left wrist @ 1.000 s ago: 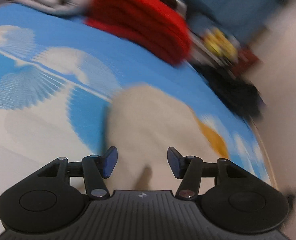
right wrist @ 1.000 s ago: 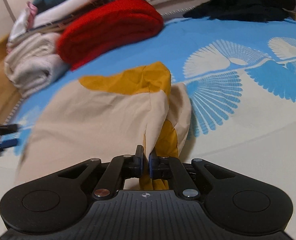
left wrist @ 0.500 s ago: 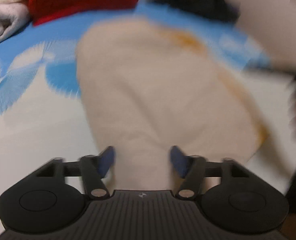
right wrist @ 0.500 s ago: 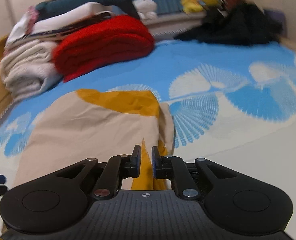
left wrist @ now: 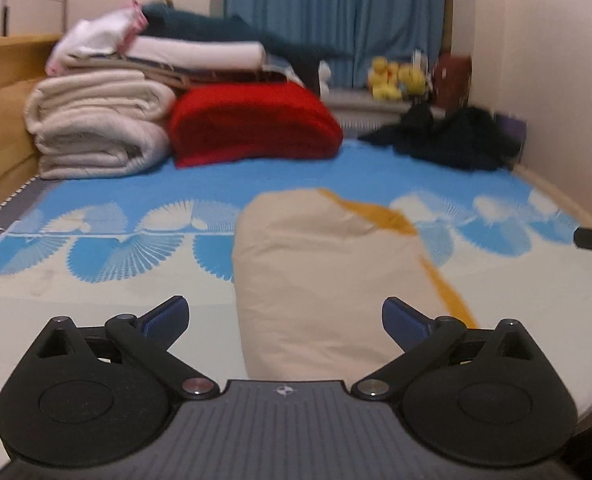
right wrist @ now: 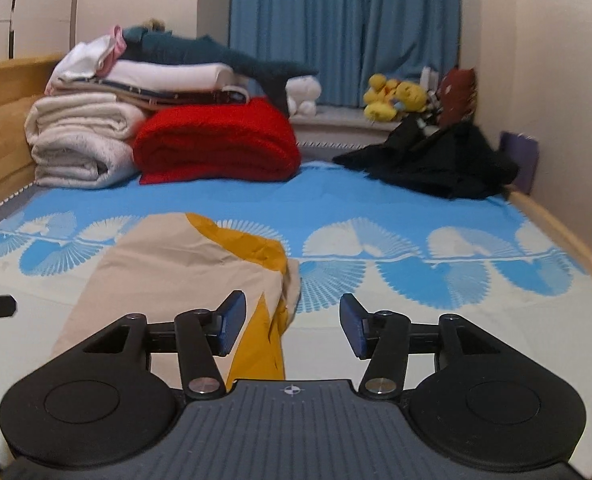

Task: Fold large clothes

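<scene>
**Both grippers spread wide over a folded garment on the bed**

The left gripper [left wrist: 283, 320] hung with its jaws far apart and nothing between them, its blue pads [left wrist: 167, 314] clear of the cloth. Beyond it lay the garment [left wrist: 328, 280], a cream piece with mustard-yellow panels, folded into a long narrow shape that ran away from the camera across the bed cover [left wrist: 95, 240]. From this view the yellow showed only as a strip along the garment's right edge.

The right gripper [right wrist: 291, 324] was likewise released, its jaws apart and gripping nothing. The garment [right wrist: 167, 264] sat to the left of its centre line, with the yellow part nearest the left pad [right wrist: 231, 322]; whether that pad touched the cloth could not be told.

The bed cover [right wrist: 376, 208] was blue and white with a fan pattern. At the far end were a red blanket [right wrist: 215, 148], a stack of pale folded bedding [right wrist: 79, 140] beside it on the left, and a heap of dark clothes [right wrist: 436, 160] at the right. Yellow soft toys [right wrist: 392, 96] sat before a blue curtain [right wrist: 336, 28].
</scene>
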Demonstrator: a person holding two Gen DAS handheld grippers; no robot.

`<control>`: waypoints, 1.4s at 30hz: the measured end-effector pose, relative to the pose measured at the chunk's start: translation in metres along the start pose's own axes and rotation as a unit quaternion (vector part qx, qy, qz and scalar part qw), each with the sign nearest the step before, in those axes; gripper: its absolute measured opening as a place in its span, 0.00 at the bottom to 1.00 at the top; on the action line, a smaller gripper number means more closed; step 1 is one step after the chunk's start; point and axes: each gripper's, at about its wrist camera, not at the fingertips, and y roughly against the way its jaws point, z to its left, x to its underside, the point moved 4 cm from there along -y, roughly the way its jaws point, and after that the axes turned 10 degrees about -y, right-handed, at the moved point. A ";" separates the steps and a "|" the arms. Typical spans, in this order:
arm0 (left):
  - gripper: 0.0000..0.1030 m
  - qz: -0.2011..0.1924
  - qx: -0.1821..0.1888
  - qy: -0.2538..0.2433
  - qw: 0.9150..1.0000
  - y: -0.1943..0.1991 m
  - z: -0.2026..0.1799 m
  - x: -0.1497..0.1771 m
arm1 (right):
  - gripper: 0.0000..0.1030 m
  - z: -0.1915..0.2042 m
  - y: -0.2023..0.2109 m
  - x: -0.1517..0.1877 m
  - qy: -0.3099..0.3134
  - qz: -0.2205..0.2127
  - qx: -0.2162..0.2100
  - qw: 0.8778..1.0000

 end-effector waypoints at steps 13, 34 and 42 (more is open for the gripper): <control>1.00 0.037 -0.004 0.056 0.998 0.077 -0.063 0.073 | 0.99 0.016 0.091 0.070 0.018 -0.009 0.014 1.000; 1.00 0.052 -0.057 0.050 0.996 0.044 -0.054 0.068 | 0.99 0.047 0.058 0.096 0.021 0.040 0.007 0.999; 1.00 0.050 -0.051 0.036 0.997 0.043 -0.058 0.069 | 0.99 0.048 0.058 0.098 0.022 0.046 0.006 0.999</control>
